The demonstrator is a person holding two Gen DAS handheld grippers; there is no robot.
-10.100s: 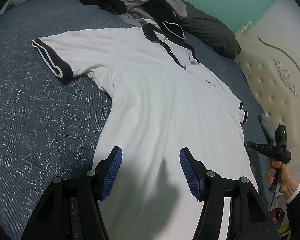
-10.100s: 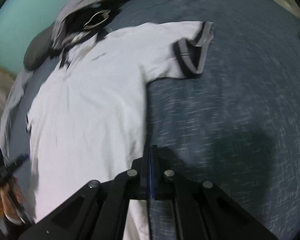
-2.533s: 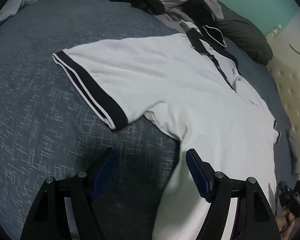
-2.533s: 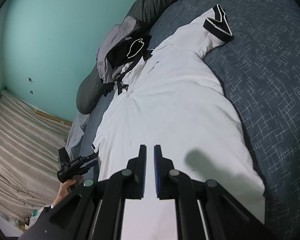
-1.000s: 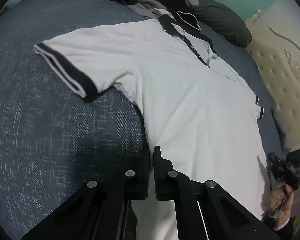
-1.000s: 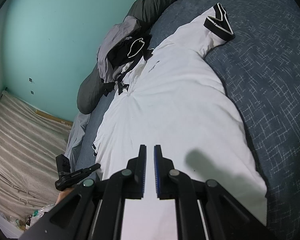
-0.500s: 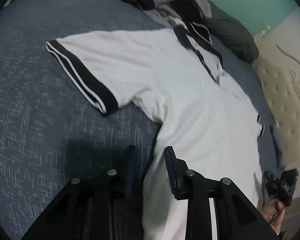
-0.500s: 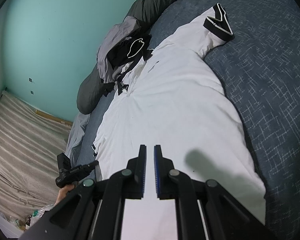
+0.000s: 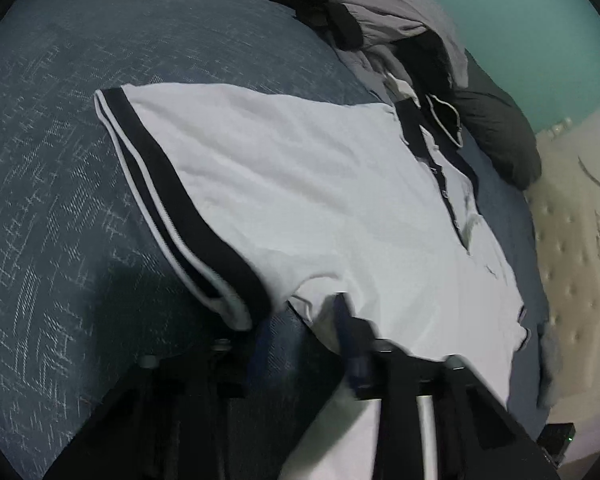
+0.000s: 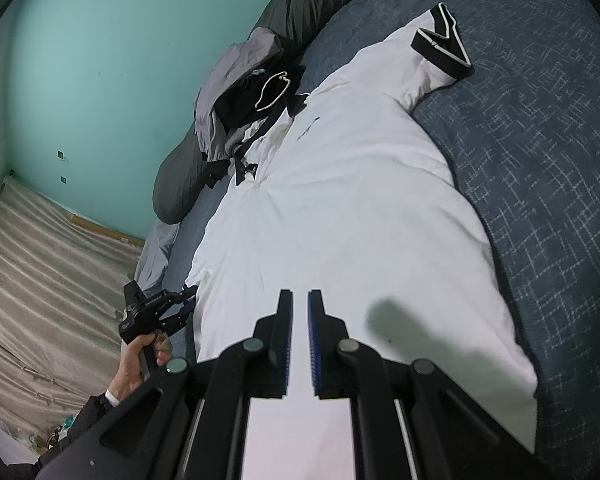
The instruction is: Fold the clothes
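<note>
On the bed (image 9: 60, 160), spread over its blue-grey cross-hatched cover, lies a white polo shirt (image 9: 320, 208), front up and flat, its collar towards the pillows.

In the right wrist view the left hand (image 10: 140, 354) shows at the left edge of the bed, a dark sleeve with a white cuff behind it, fist closed round the grip. The left gripper (image 9: 300, 312) points steeply down at the spot where the near sleeve (image 9: 172, 208), banded black with 2 white stripes, meets the body of the shirt. Its jaws are closing, with the underarm edge of the shirt at and between the tips; the picture is blurred there, so I cannot tell whether the pads press on the cloth.

Further right, the right gripper (image 10: 299, 296) hangs over the lower part of the shirt, tilted gently down along its length towards the collar. Its jaws are all but closed, a thin slit between the blue pads (image 10: 314, 344), and nothing is between them.

Around the shirt: a heap of grey and black clothes (image 10: 244, 92) touches the collar end, dark pillows (image 9: 496, 132) lie beyond it, a cream tufted headboard (image 9: 572, 248) stands behind the bed, and the wall (image 10: 100, 60) is teal. The far sleeve (image 10: 440, 52) lies with its black cuff folded up.
</note>
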